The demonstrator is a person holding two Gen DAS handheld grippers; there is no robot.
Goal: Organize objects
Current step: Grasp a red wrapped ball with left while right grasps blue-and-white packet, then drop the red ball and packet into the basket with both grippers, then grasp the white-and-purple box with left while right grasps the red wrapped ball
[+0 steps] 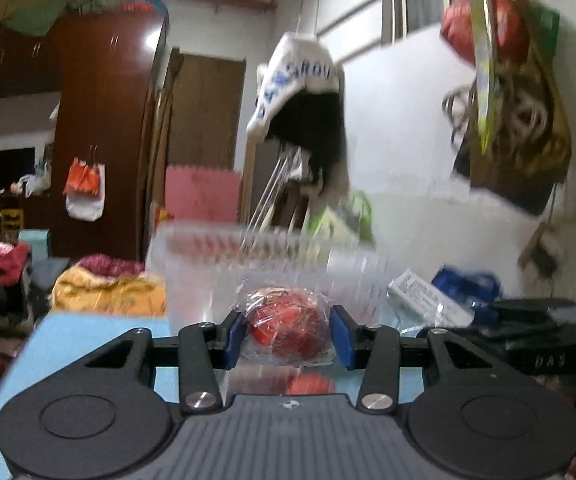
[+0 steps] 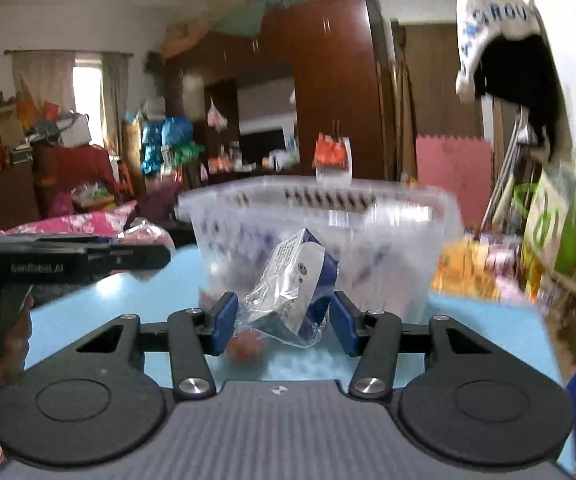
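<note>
My left gripper (image 1: 290, 334) is shut on a red ball wrapped in clear plastic (image 1: 285, 326) and holds it above the light blue table (image 1: 87, 336), just in front of a clear plastic basket (image 1: 207, 264). My right gripper (image 2: 283, 322) is shut on a blue-and-white box in a clear plastic bag (image 2: 300, 280), held in front of the same basket (image 2: 388, 232). The right gripper and its box (image 1: 428, 296) show at the right in the left wrist view. The left gripper's black body (image 2: 67, 260) shows at the left in the right wrist view. Both views are motion-blurred.
A small red object (image 2: 245, 350) lies on the table under the right gripper. Piles of clothes (image 1: 103, 288) lie beyond the table's left edge. A white-and-black hat (image 1: 304, 100) hangs above the basket. A dark wardrobe (image 1: 103, 120) and a pink mat (image 1: 203, 192) stand behind.
</note>
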